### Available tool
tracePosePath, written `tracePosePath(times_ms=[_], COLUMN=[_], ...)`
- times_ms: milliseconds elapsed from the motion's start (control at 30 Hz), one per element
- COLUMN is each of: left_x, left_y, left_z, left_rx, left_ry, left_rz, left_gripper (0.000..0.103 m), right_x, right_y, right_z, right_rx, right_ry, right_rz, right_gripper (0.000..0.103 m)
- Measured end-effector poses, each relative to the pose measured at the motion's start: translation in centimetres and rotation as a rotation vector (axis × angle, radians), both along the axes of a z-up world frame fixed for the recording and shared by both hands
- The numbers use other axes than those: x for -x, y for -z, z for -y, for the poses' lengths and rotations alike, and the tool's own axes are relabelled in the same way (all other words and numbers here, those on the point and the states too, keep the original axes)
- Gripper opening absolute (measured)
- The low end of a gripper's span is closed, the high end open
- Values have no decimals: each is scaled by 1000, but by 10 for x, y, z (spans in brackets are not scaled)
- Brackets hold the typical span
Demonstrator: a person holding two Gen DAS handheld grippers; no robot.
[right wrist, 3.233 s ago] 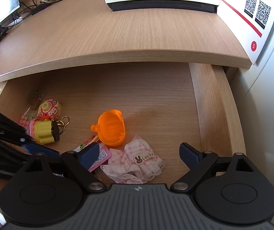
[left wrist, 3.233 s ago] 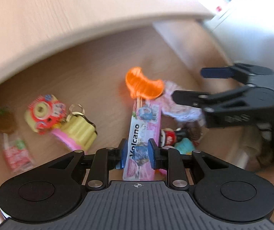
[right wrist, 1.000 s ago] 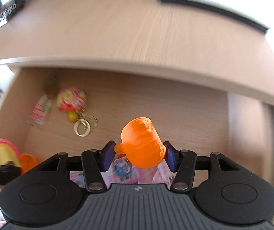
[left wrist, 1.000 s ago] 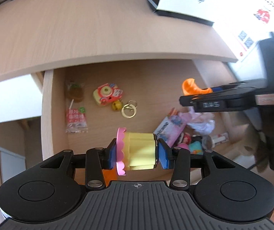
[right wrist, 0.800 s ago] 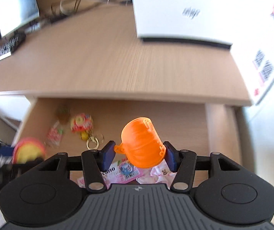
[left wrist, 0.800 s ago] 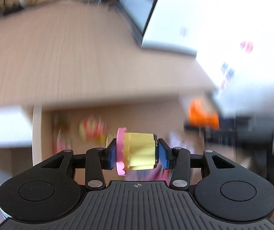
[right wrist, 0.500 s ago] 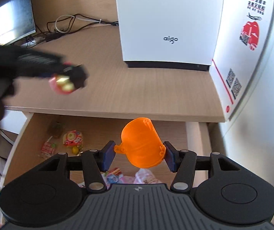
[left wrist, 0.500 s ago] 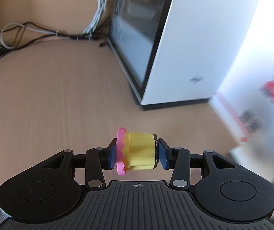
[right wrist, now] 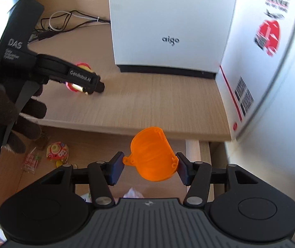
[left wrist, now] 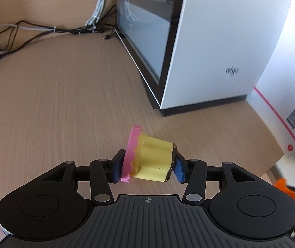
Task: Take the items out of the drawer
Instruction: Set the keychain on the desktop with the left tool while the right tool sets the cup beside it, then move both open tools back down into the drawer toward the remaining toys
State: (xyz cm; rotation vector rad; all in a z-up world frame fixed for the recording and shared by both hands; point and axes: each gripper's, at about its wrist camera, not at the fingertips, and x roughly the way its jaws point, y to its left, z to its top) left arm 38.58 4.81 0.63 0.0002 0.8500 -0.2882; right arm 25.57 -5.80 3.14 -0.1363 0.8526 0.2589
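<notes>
A yellow cupcake toy (left wrist: 153,161) with a pink frilled rim lies tilted between the blue pads of my left gripper (left wrist: 148,169), low over the wooden desktop (left wrist: 64,103). Its jaws are opening and the toy sits loose between them. In the right wrist view that left gripper (right wrist: 97,86) reaches over the desk from the left, in a dark-gloved hand (right wrist: 2,107). My right gripper (right wrist: 150,168) is shut on an orange plastic pumpkin (right wrist: 151,155), held above the front of the open drawer (right wrist: 106,150).
A white computer case (right wrist: 168,20) stands at the back of the desk, with cables (left wrist: 33,33) to its left. A white panel with QR codes (right wrist: 244,95) bounds the right side. In the drawer lie a round red-and-yellow toy (right wrist: 57,150) and a candy packet (right wrist: 30,162).
My left gripper carried the cupcake toy from the drawer out over the desktop; the toy now tilts as the jaws part. My right gripper rose with the orange pumpkin.
</notes>
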Motion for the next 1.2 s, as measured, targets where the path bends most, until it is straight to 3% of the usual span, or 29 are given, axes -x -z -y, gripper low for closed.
tracePosePath(times_ms=[233, 433, 600, 700, 900, 1033, 1200], left_x=[21, 75, 111, 126, 144, 142, 131], left_y=[-27, -48, -35, -17, 7, 20, 32], left_z=[-22, -66, -92, -95, -81, -76, -64], left_rx=[38, 123, 108, 80, 21, 53, 47], left_ry=[-21, -110, -103, -78, 17, 30, 10], left_rz=[49, 93, -1, -64, -105, -153, -154], left_gripper=[52, 51, 51, 51, 51, 51, 51], right_x=[-39, -81, -107, -111, -85, -42, 16], right_y=[-6, 3, 17, 17, 0, -15, 2], right_z=[-14, -42, -61, -63, -49, -27, -14], right_rx=[9, 45, 49, 52, 11, -86, -75], right_ry=[-14, -72, -108, -99, -84, -64, -109], right_rz=[63, 109, 114, 115, 156, 179, 106], right_gripper=[54, 54, 55, 61, 62, 64, 67])
